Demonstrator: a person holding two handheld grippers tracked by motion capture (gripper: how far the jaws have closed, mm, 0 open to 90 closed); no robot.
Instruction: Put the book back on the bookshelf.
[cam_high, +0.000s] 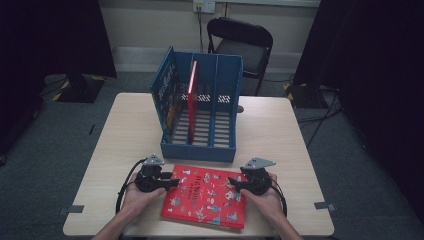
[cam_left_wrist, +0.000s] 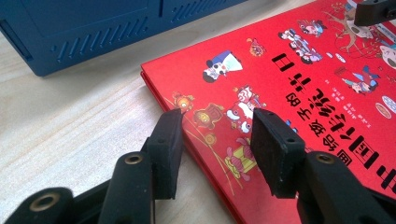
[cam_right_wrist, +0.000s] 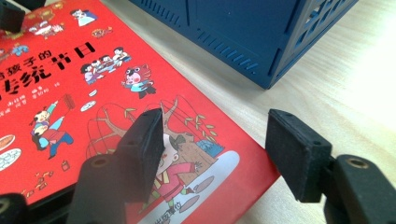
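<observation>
A red picture book (cam_high: 205, 196) lies flat near the table's front edge, just before a blue file rack (cam_high: 200, 150). My left gripper (cam_high: 172, 182) sits at the book's left edge and my right gripper (cam_high: 235, 184) at its right edge, each in a hand. In the left gripper view my left gripper (cam_left_wrist: 215, 140) is open, one jaw over the wood and the other over the cover (cam_left_wrist: 303, 79). In the right gripper view my right gripper (cam_right_wrist: 215, 140) is open too, astride the book's corner (cam_right_wrist: 70, 79). Neither clamps anything.
The rack holds a thin red book (cam_high: 192, 95) standing upright and a colourful one against its left wall. The rack's blue front wall (cam_left_wrist: 93, 28) (cam_right_wrist: 243, 32) is close to both grippers. Bare table (cam_high: 280, 130) lies to the right. A black chair (cam_high: 245, 42) stands behind.
</observation>
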